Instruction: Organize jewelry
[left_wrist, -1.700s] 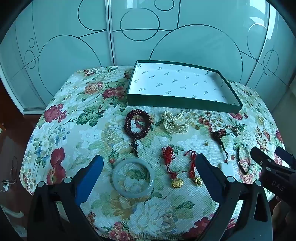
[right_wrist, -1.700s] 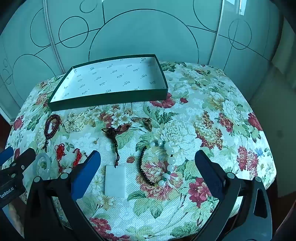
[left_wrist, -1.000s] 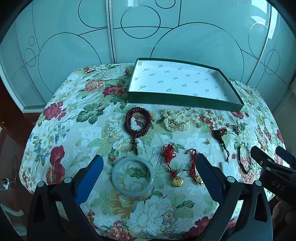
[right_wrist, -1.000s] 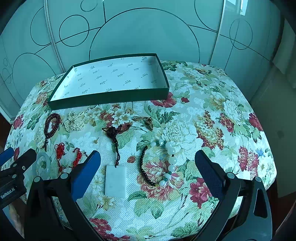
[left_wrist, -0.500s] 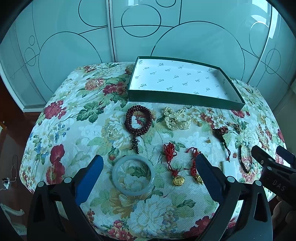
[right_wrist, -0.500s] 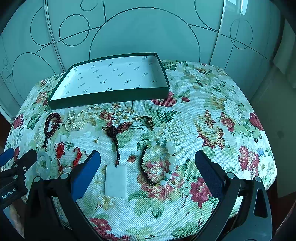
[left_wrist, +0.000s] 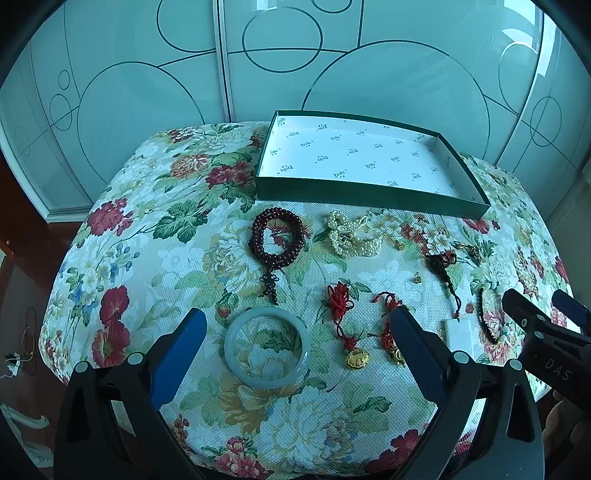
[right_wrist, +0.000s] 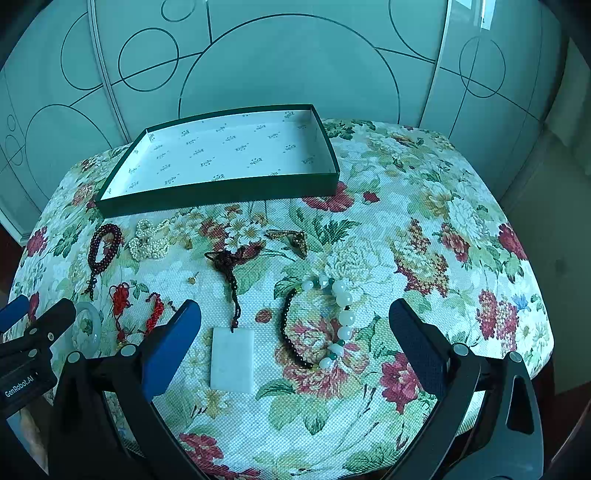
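Nothing is yet placed in the box (left_wrist: 365, 195); all jewelry, from bangle (left_wrist: 267, 348) to bracelet (right_wrist: 325, 325), is spread on the cloth before it. Both the left gripper (left_wrist: 295, 332) and right gripper (right_wrist: 295, 325) are held apart, empty.

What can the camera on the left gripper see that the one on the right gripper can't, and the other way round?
Only the left view shows the whole jade bangle and the gold charms on red cords. Only the right view shows the whole white and dark bead bracelet and the table's right side. Both show the empty green box, the dark red beads, the pearls and the white pendant.
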